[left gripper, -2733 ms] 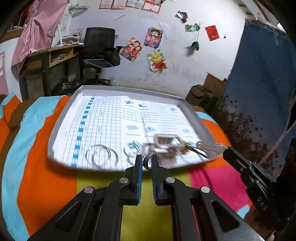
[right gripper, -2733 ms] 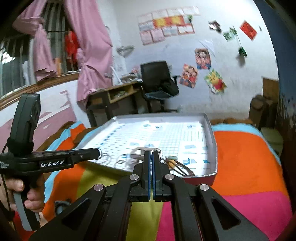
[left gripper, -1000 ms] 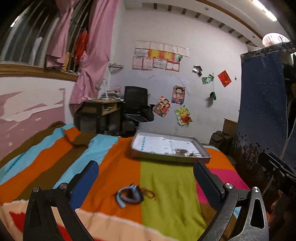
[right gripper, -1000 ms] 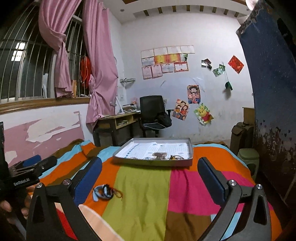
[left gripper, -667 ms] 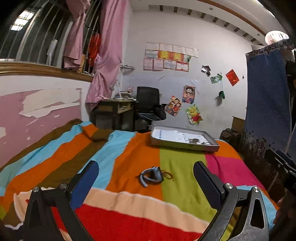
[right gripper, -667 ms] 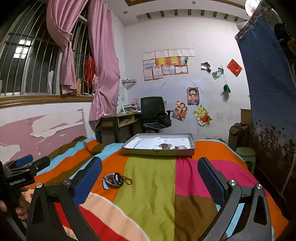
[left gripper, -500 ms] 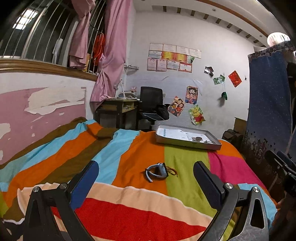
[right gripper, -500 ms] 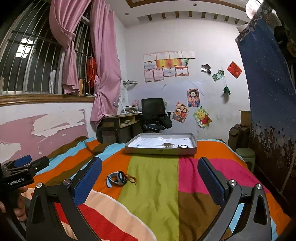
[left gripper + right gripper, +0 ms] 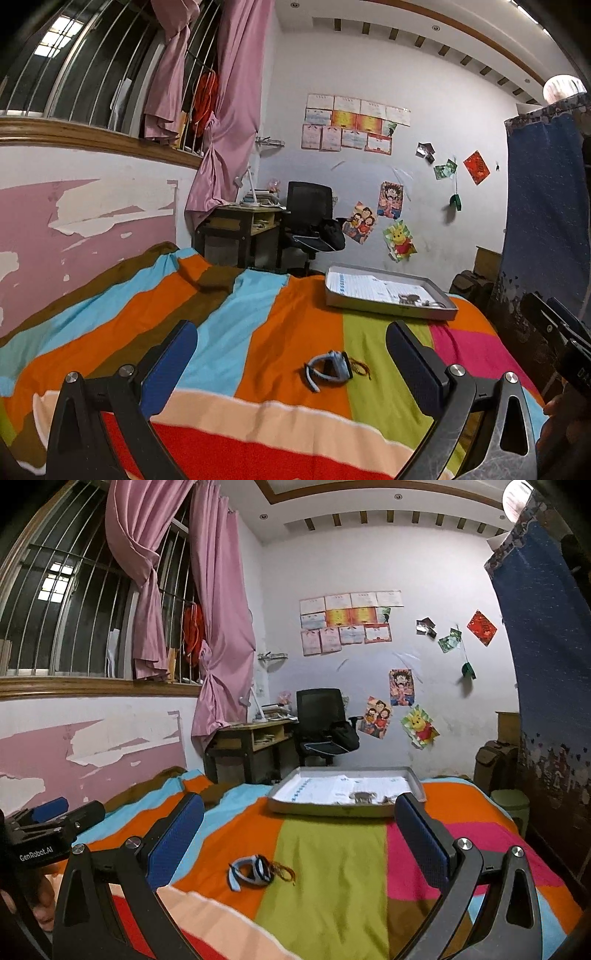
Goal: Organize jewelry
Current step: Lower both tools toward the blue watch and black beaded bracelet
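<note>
on the striped blanket [image 9: 229, 332] of the bed, a light blue bracelet [image 9: 328, 371] lies near the middle with a thin reddish cord [image 9: 360, 367] touching it at its 3 o'clock side. the left gripper [image 9: 291, 354] hangs above the blanket with its blue pads [image 9: 168, 365] spread wide apart, nothing between them. the right gripper [image 9: 299, 834] is likewise spread wide and empty, its pads [image 9: 421, 834] framing the bracelet [image 9: 251, 871] and cord [image 9: 282, 871]. at 12 o'clock, well apart from the bracelet, a shallow grey tray [image 9: 332, 808] lined with printed paper sits on the bed, holding a small cluster of metal jewelry [image 9: 364, 795] towards its near edge. a black office chair [image 9: 321, 723] stands by the wall beyond it.
</note>
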`<state>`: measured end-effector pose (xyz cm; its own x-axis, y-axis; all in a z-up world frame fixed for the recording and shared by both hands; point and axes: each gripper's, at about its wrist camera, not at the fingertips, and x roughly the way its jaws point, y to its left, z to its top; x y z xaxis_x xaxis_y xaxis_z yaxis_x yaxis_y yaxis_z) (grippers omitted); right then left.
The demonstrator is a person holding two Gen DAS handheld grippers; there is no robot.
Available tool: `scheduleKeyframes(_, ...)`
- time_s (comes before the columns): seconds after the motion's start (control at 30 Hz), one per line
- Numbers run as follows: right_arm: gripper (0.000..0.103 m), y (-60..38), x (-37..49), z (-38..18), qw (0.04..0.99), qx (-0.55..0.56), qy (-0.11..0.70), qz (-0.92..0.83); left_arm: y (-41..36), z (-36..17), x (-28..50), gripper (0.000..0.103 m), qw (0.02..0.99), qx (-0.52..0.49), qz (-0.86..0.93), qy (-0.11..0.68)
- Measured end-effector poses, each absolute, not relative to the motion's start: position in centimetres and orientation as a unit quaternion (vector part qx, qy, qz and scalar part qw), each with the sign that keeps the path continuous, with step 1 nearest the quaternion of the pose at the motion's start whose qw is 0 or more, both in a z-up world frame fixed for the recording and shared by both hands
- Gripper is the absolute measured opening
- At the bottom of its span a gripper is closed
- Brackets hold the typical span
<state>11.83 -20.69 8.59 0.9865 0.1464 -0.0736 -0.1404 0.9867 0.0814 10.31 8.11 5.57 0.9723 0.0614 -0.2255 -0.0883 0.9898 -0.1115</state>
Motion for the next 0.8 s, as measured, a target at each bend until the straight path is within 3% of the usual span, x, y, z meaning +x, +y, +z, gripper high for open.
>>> scheduleKeyframes(0.47,0.101,-17.9,23.1,6.6,0.996,0.035,0.043,0.076,10.4,3.8,20.7,0.103,0.988,-0.065,0.052,0.126)
scheduleKeyframes(0.8,0.101,-15.7,30.9,0.9,0.982,0.028,0.134,0.132,11.7,-2.0,29.3,0.103,0.970,-0.051,0.018,0.238)
